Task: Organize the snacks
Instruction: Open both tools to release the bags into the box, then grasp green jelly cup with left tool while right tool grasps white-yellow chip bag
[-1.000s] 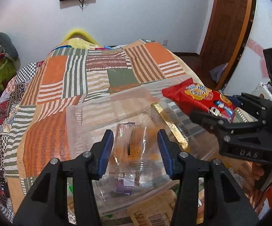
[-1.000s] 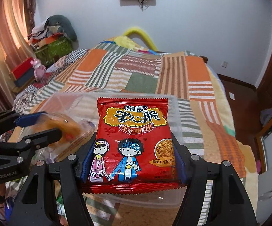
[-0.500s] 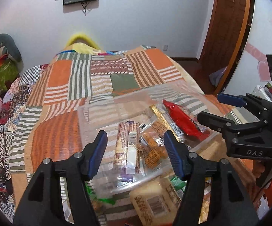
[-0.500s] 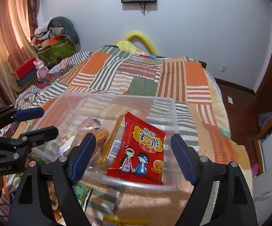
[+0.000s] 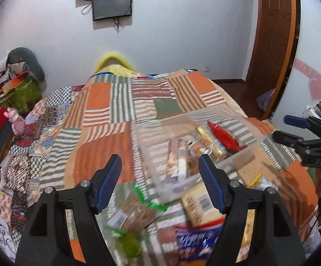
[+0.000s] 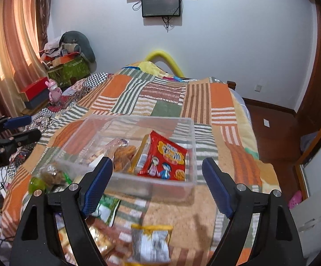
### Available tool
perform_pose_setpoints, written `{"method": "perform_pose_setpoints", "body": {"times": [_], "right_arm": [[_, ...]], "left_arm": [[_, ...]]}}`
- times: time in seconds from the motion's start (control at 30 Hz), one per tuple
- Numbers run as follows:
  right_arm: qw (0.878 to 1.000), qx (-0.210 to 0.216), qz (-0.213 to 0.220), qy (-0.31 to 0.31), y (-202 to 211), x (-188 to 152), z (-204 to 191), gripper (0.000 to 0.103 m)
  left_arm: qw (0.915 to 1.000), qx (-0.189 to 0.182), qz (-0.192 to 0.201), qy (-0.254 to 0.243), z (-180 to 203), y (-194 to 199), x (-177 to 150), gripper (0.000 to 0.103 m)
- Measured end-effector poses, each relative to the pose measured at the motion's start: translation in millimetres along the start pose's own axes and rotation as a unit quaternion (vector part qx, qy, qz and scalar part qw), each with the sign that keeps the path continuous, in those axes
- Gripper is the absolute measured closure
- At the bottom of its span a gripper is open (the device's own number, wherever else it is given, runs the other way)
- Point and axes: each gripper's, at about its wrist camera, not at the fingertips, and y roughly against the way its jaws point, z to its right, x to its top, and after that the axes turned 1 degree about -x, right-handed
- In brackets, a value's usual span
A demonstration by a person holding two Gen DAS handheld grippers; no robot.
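A clear plastic bin (image 6: 183,184) sits on the patchwork bedspread and also shows in the left wrist view (image 5: 153,155). In it lie a red noodle packet (image 6: 166,157), a gold bar and clear-wrapped biscuit packs (image 6: 122,155); the red packet shows in the left wrist view too (image 5: 224,137). Loose snacks lie in front of the bin: a yellow-white packet (image 6: 150,241), a green-trimmed pack (image 5: 136,212), a tan packet (image 5: 197,201), a blue bag (image 5: 193,241). My left gripper (image 5: 160,181) and my right gripper (image 6: 157,185) are both open and empty, pulled back above the loose snacks.
The bed's quilt (image 5: 116,102) fills the middle. Boxes and a pink toy (image 6: 54,88) stand at the left by the curtain. A wooden door (image 5: 271,33) and bare floor are at the right. A white cabinet (image 6: 316,199) stands at the near right.
My right gripper let the red noodle packet go into the bin and my left let go a biscuit pack. Both grippers opened and drew back and up from the bin.
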Motion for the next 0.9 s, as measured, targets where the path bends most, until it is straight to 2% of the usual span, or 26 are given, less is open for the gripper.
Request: {"method": "perform_pose_setpoints", "body": {"times": [0.27,0.4,0.7,0.9], "right_arm": [[1.0,-0.01,-0.024,-0.011,9,-32,4,0.022],[0.999,-0.012,-0.048,-0.021,6,-52,4,0.022],[0.994,-0.002,-0.107,-0.032,-18,-86,-6,0.022],[0.991,0.002,-0.13,-0.039,-32,-99,-8,0.023]], "left_arm": [[0.9989,0.027,-0.038,0.013,-34,12,-49,0.03],[0.9964,0.037,-0.065,0.04,-49,4,-80,0.031],[0.9865,0.011,-0.129,0.1,-64,-30,-133,0.03],[0.9839,0.008,-0.145,0.103,-62,-50,-145,0.031]]}}
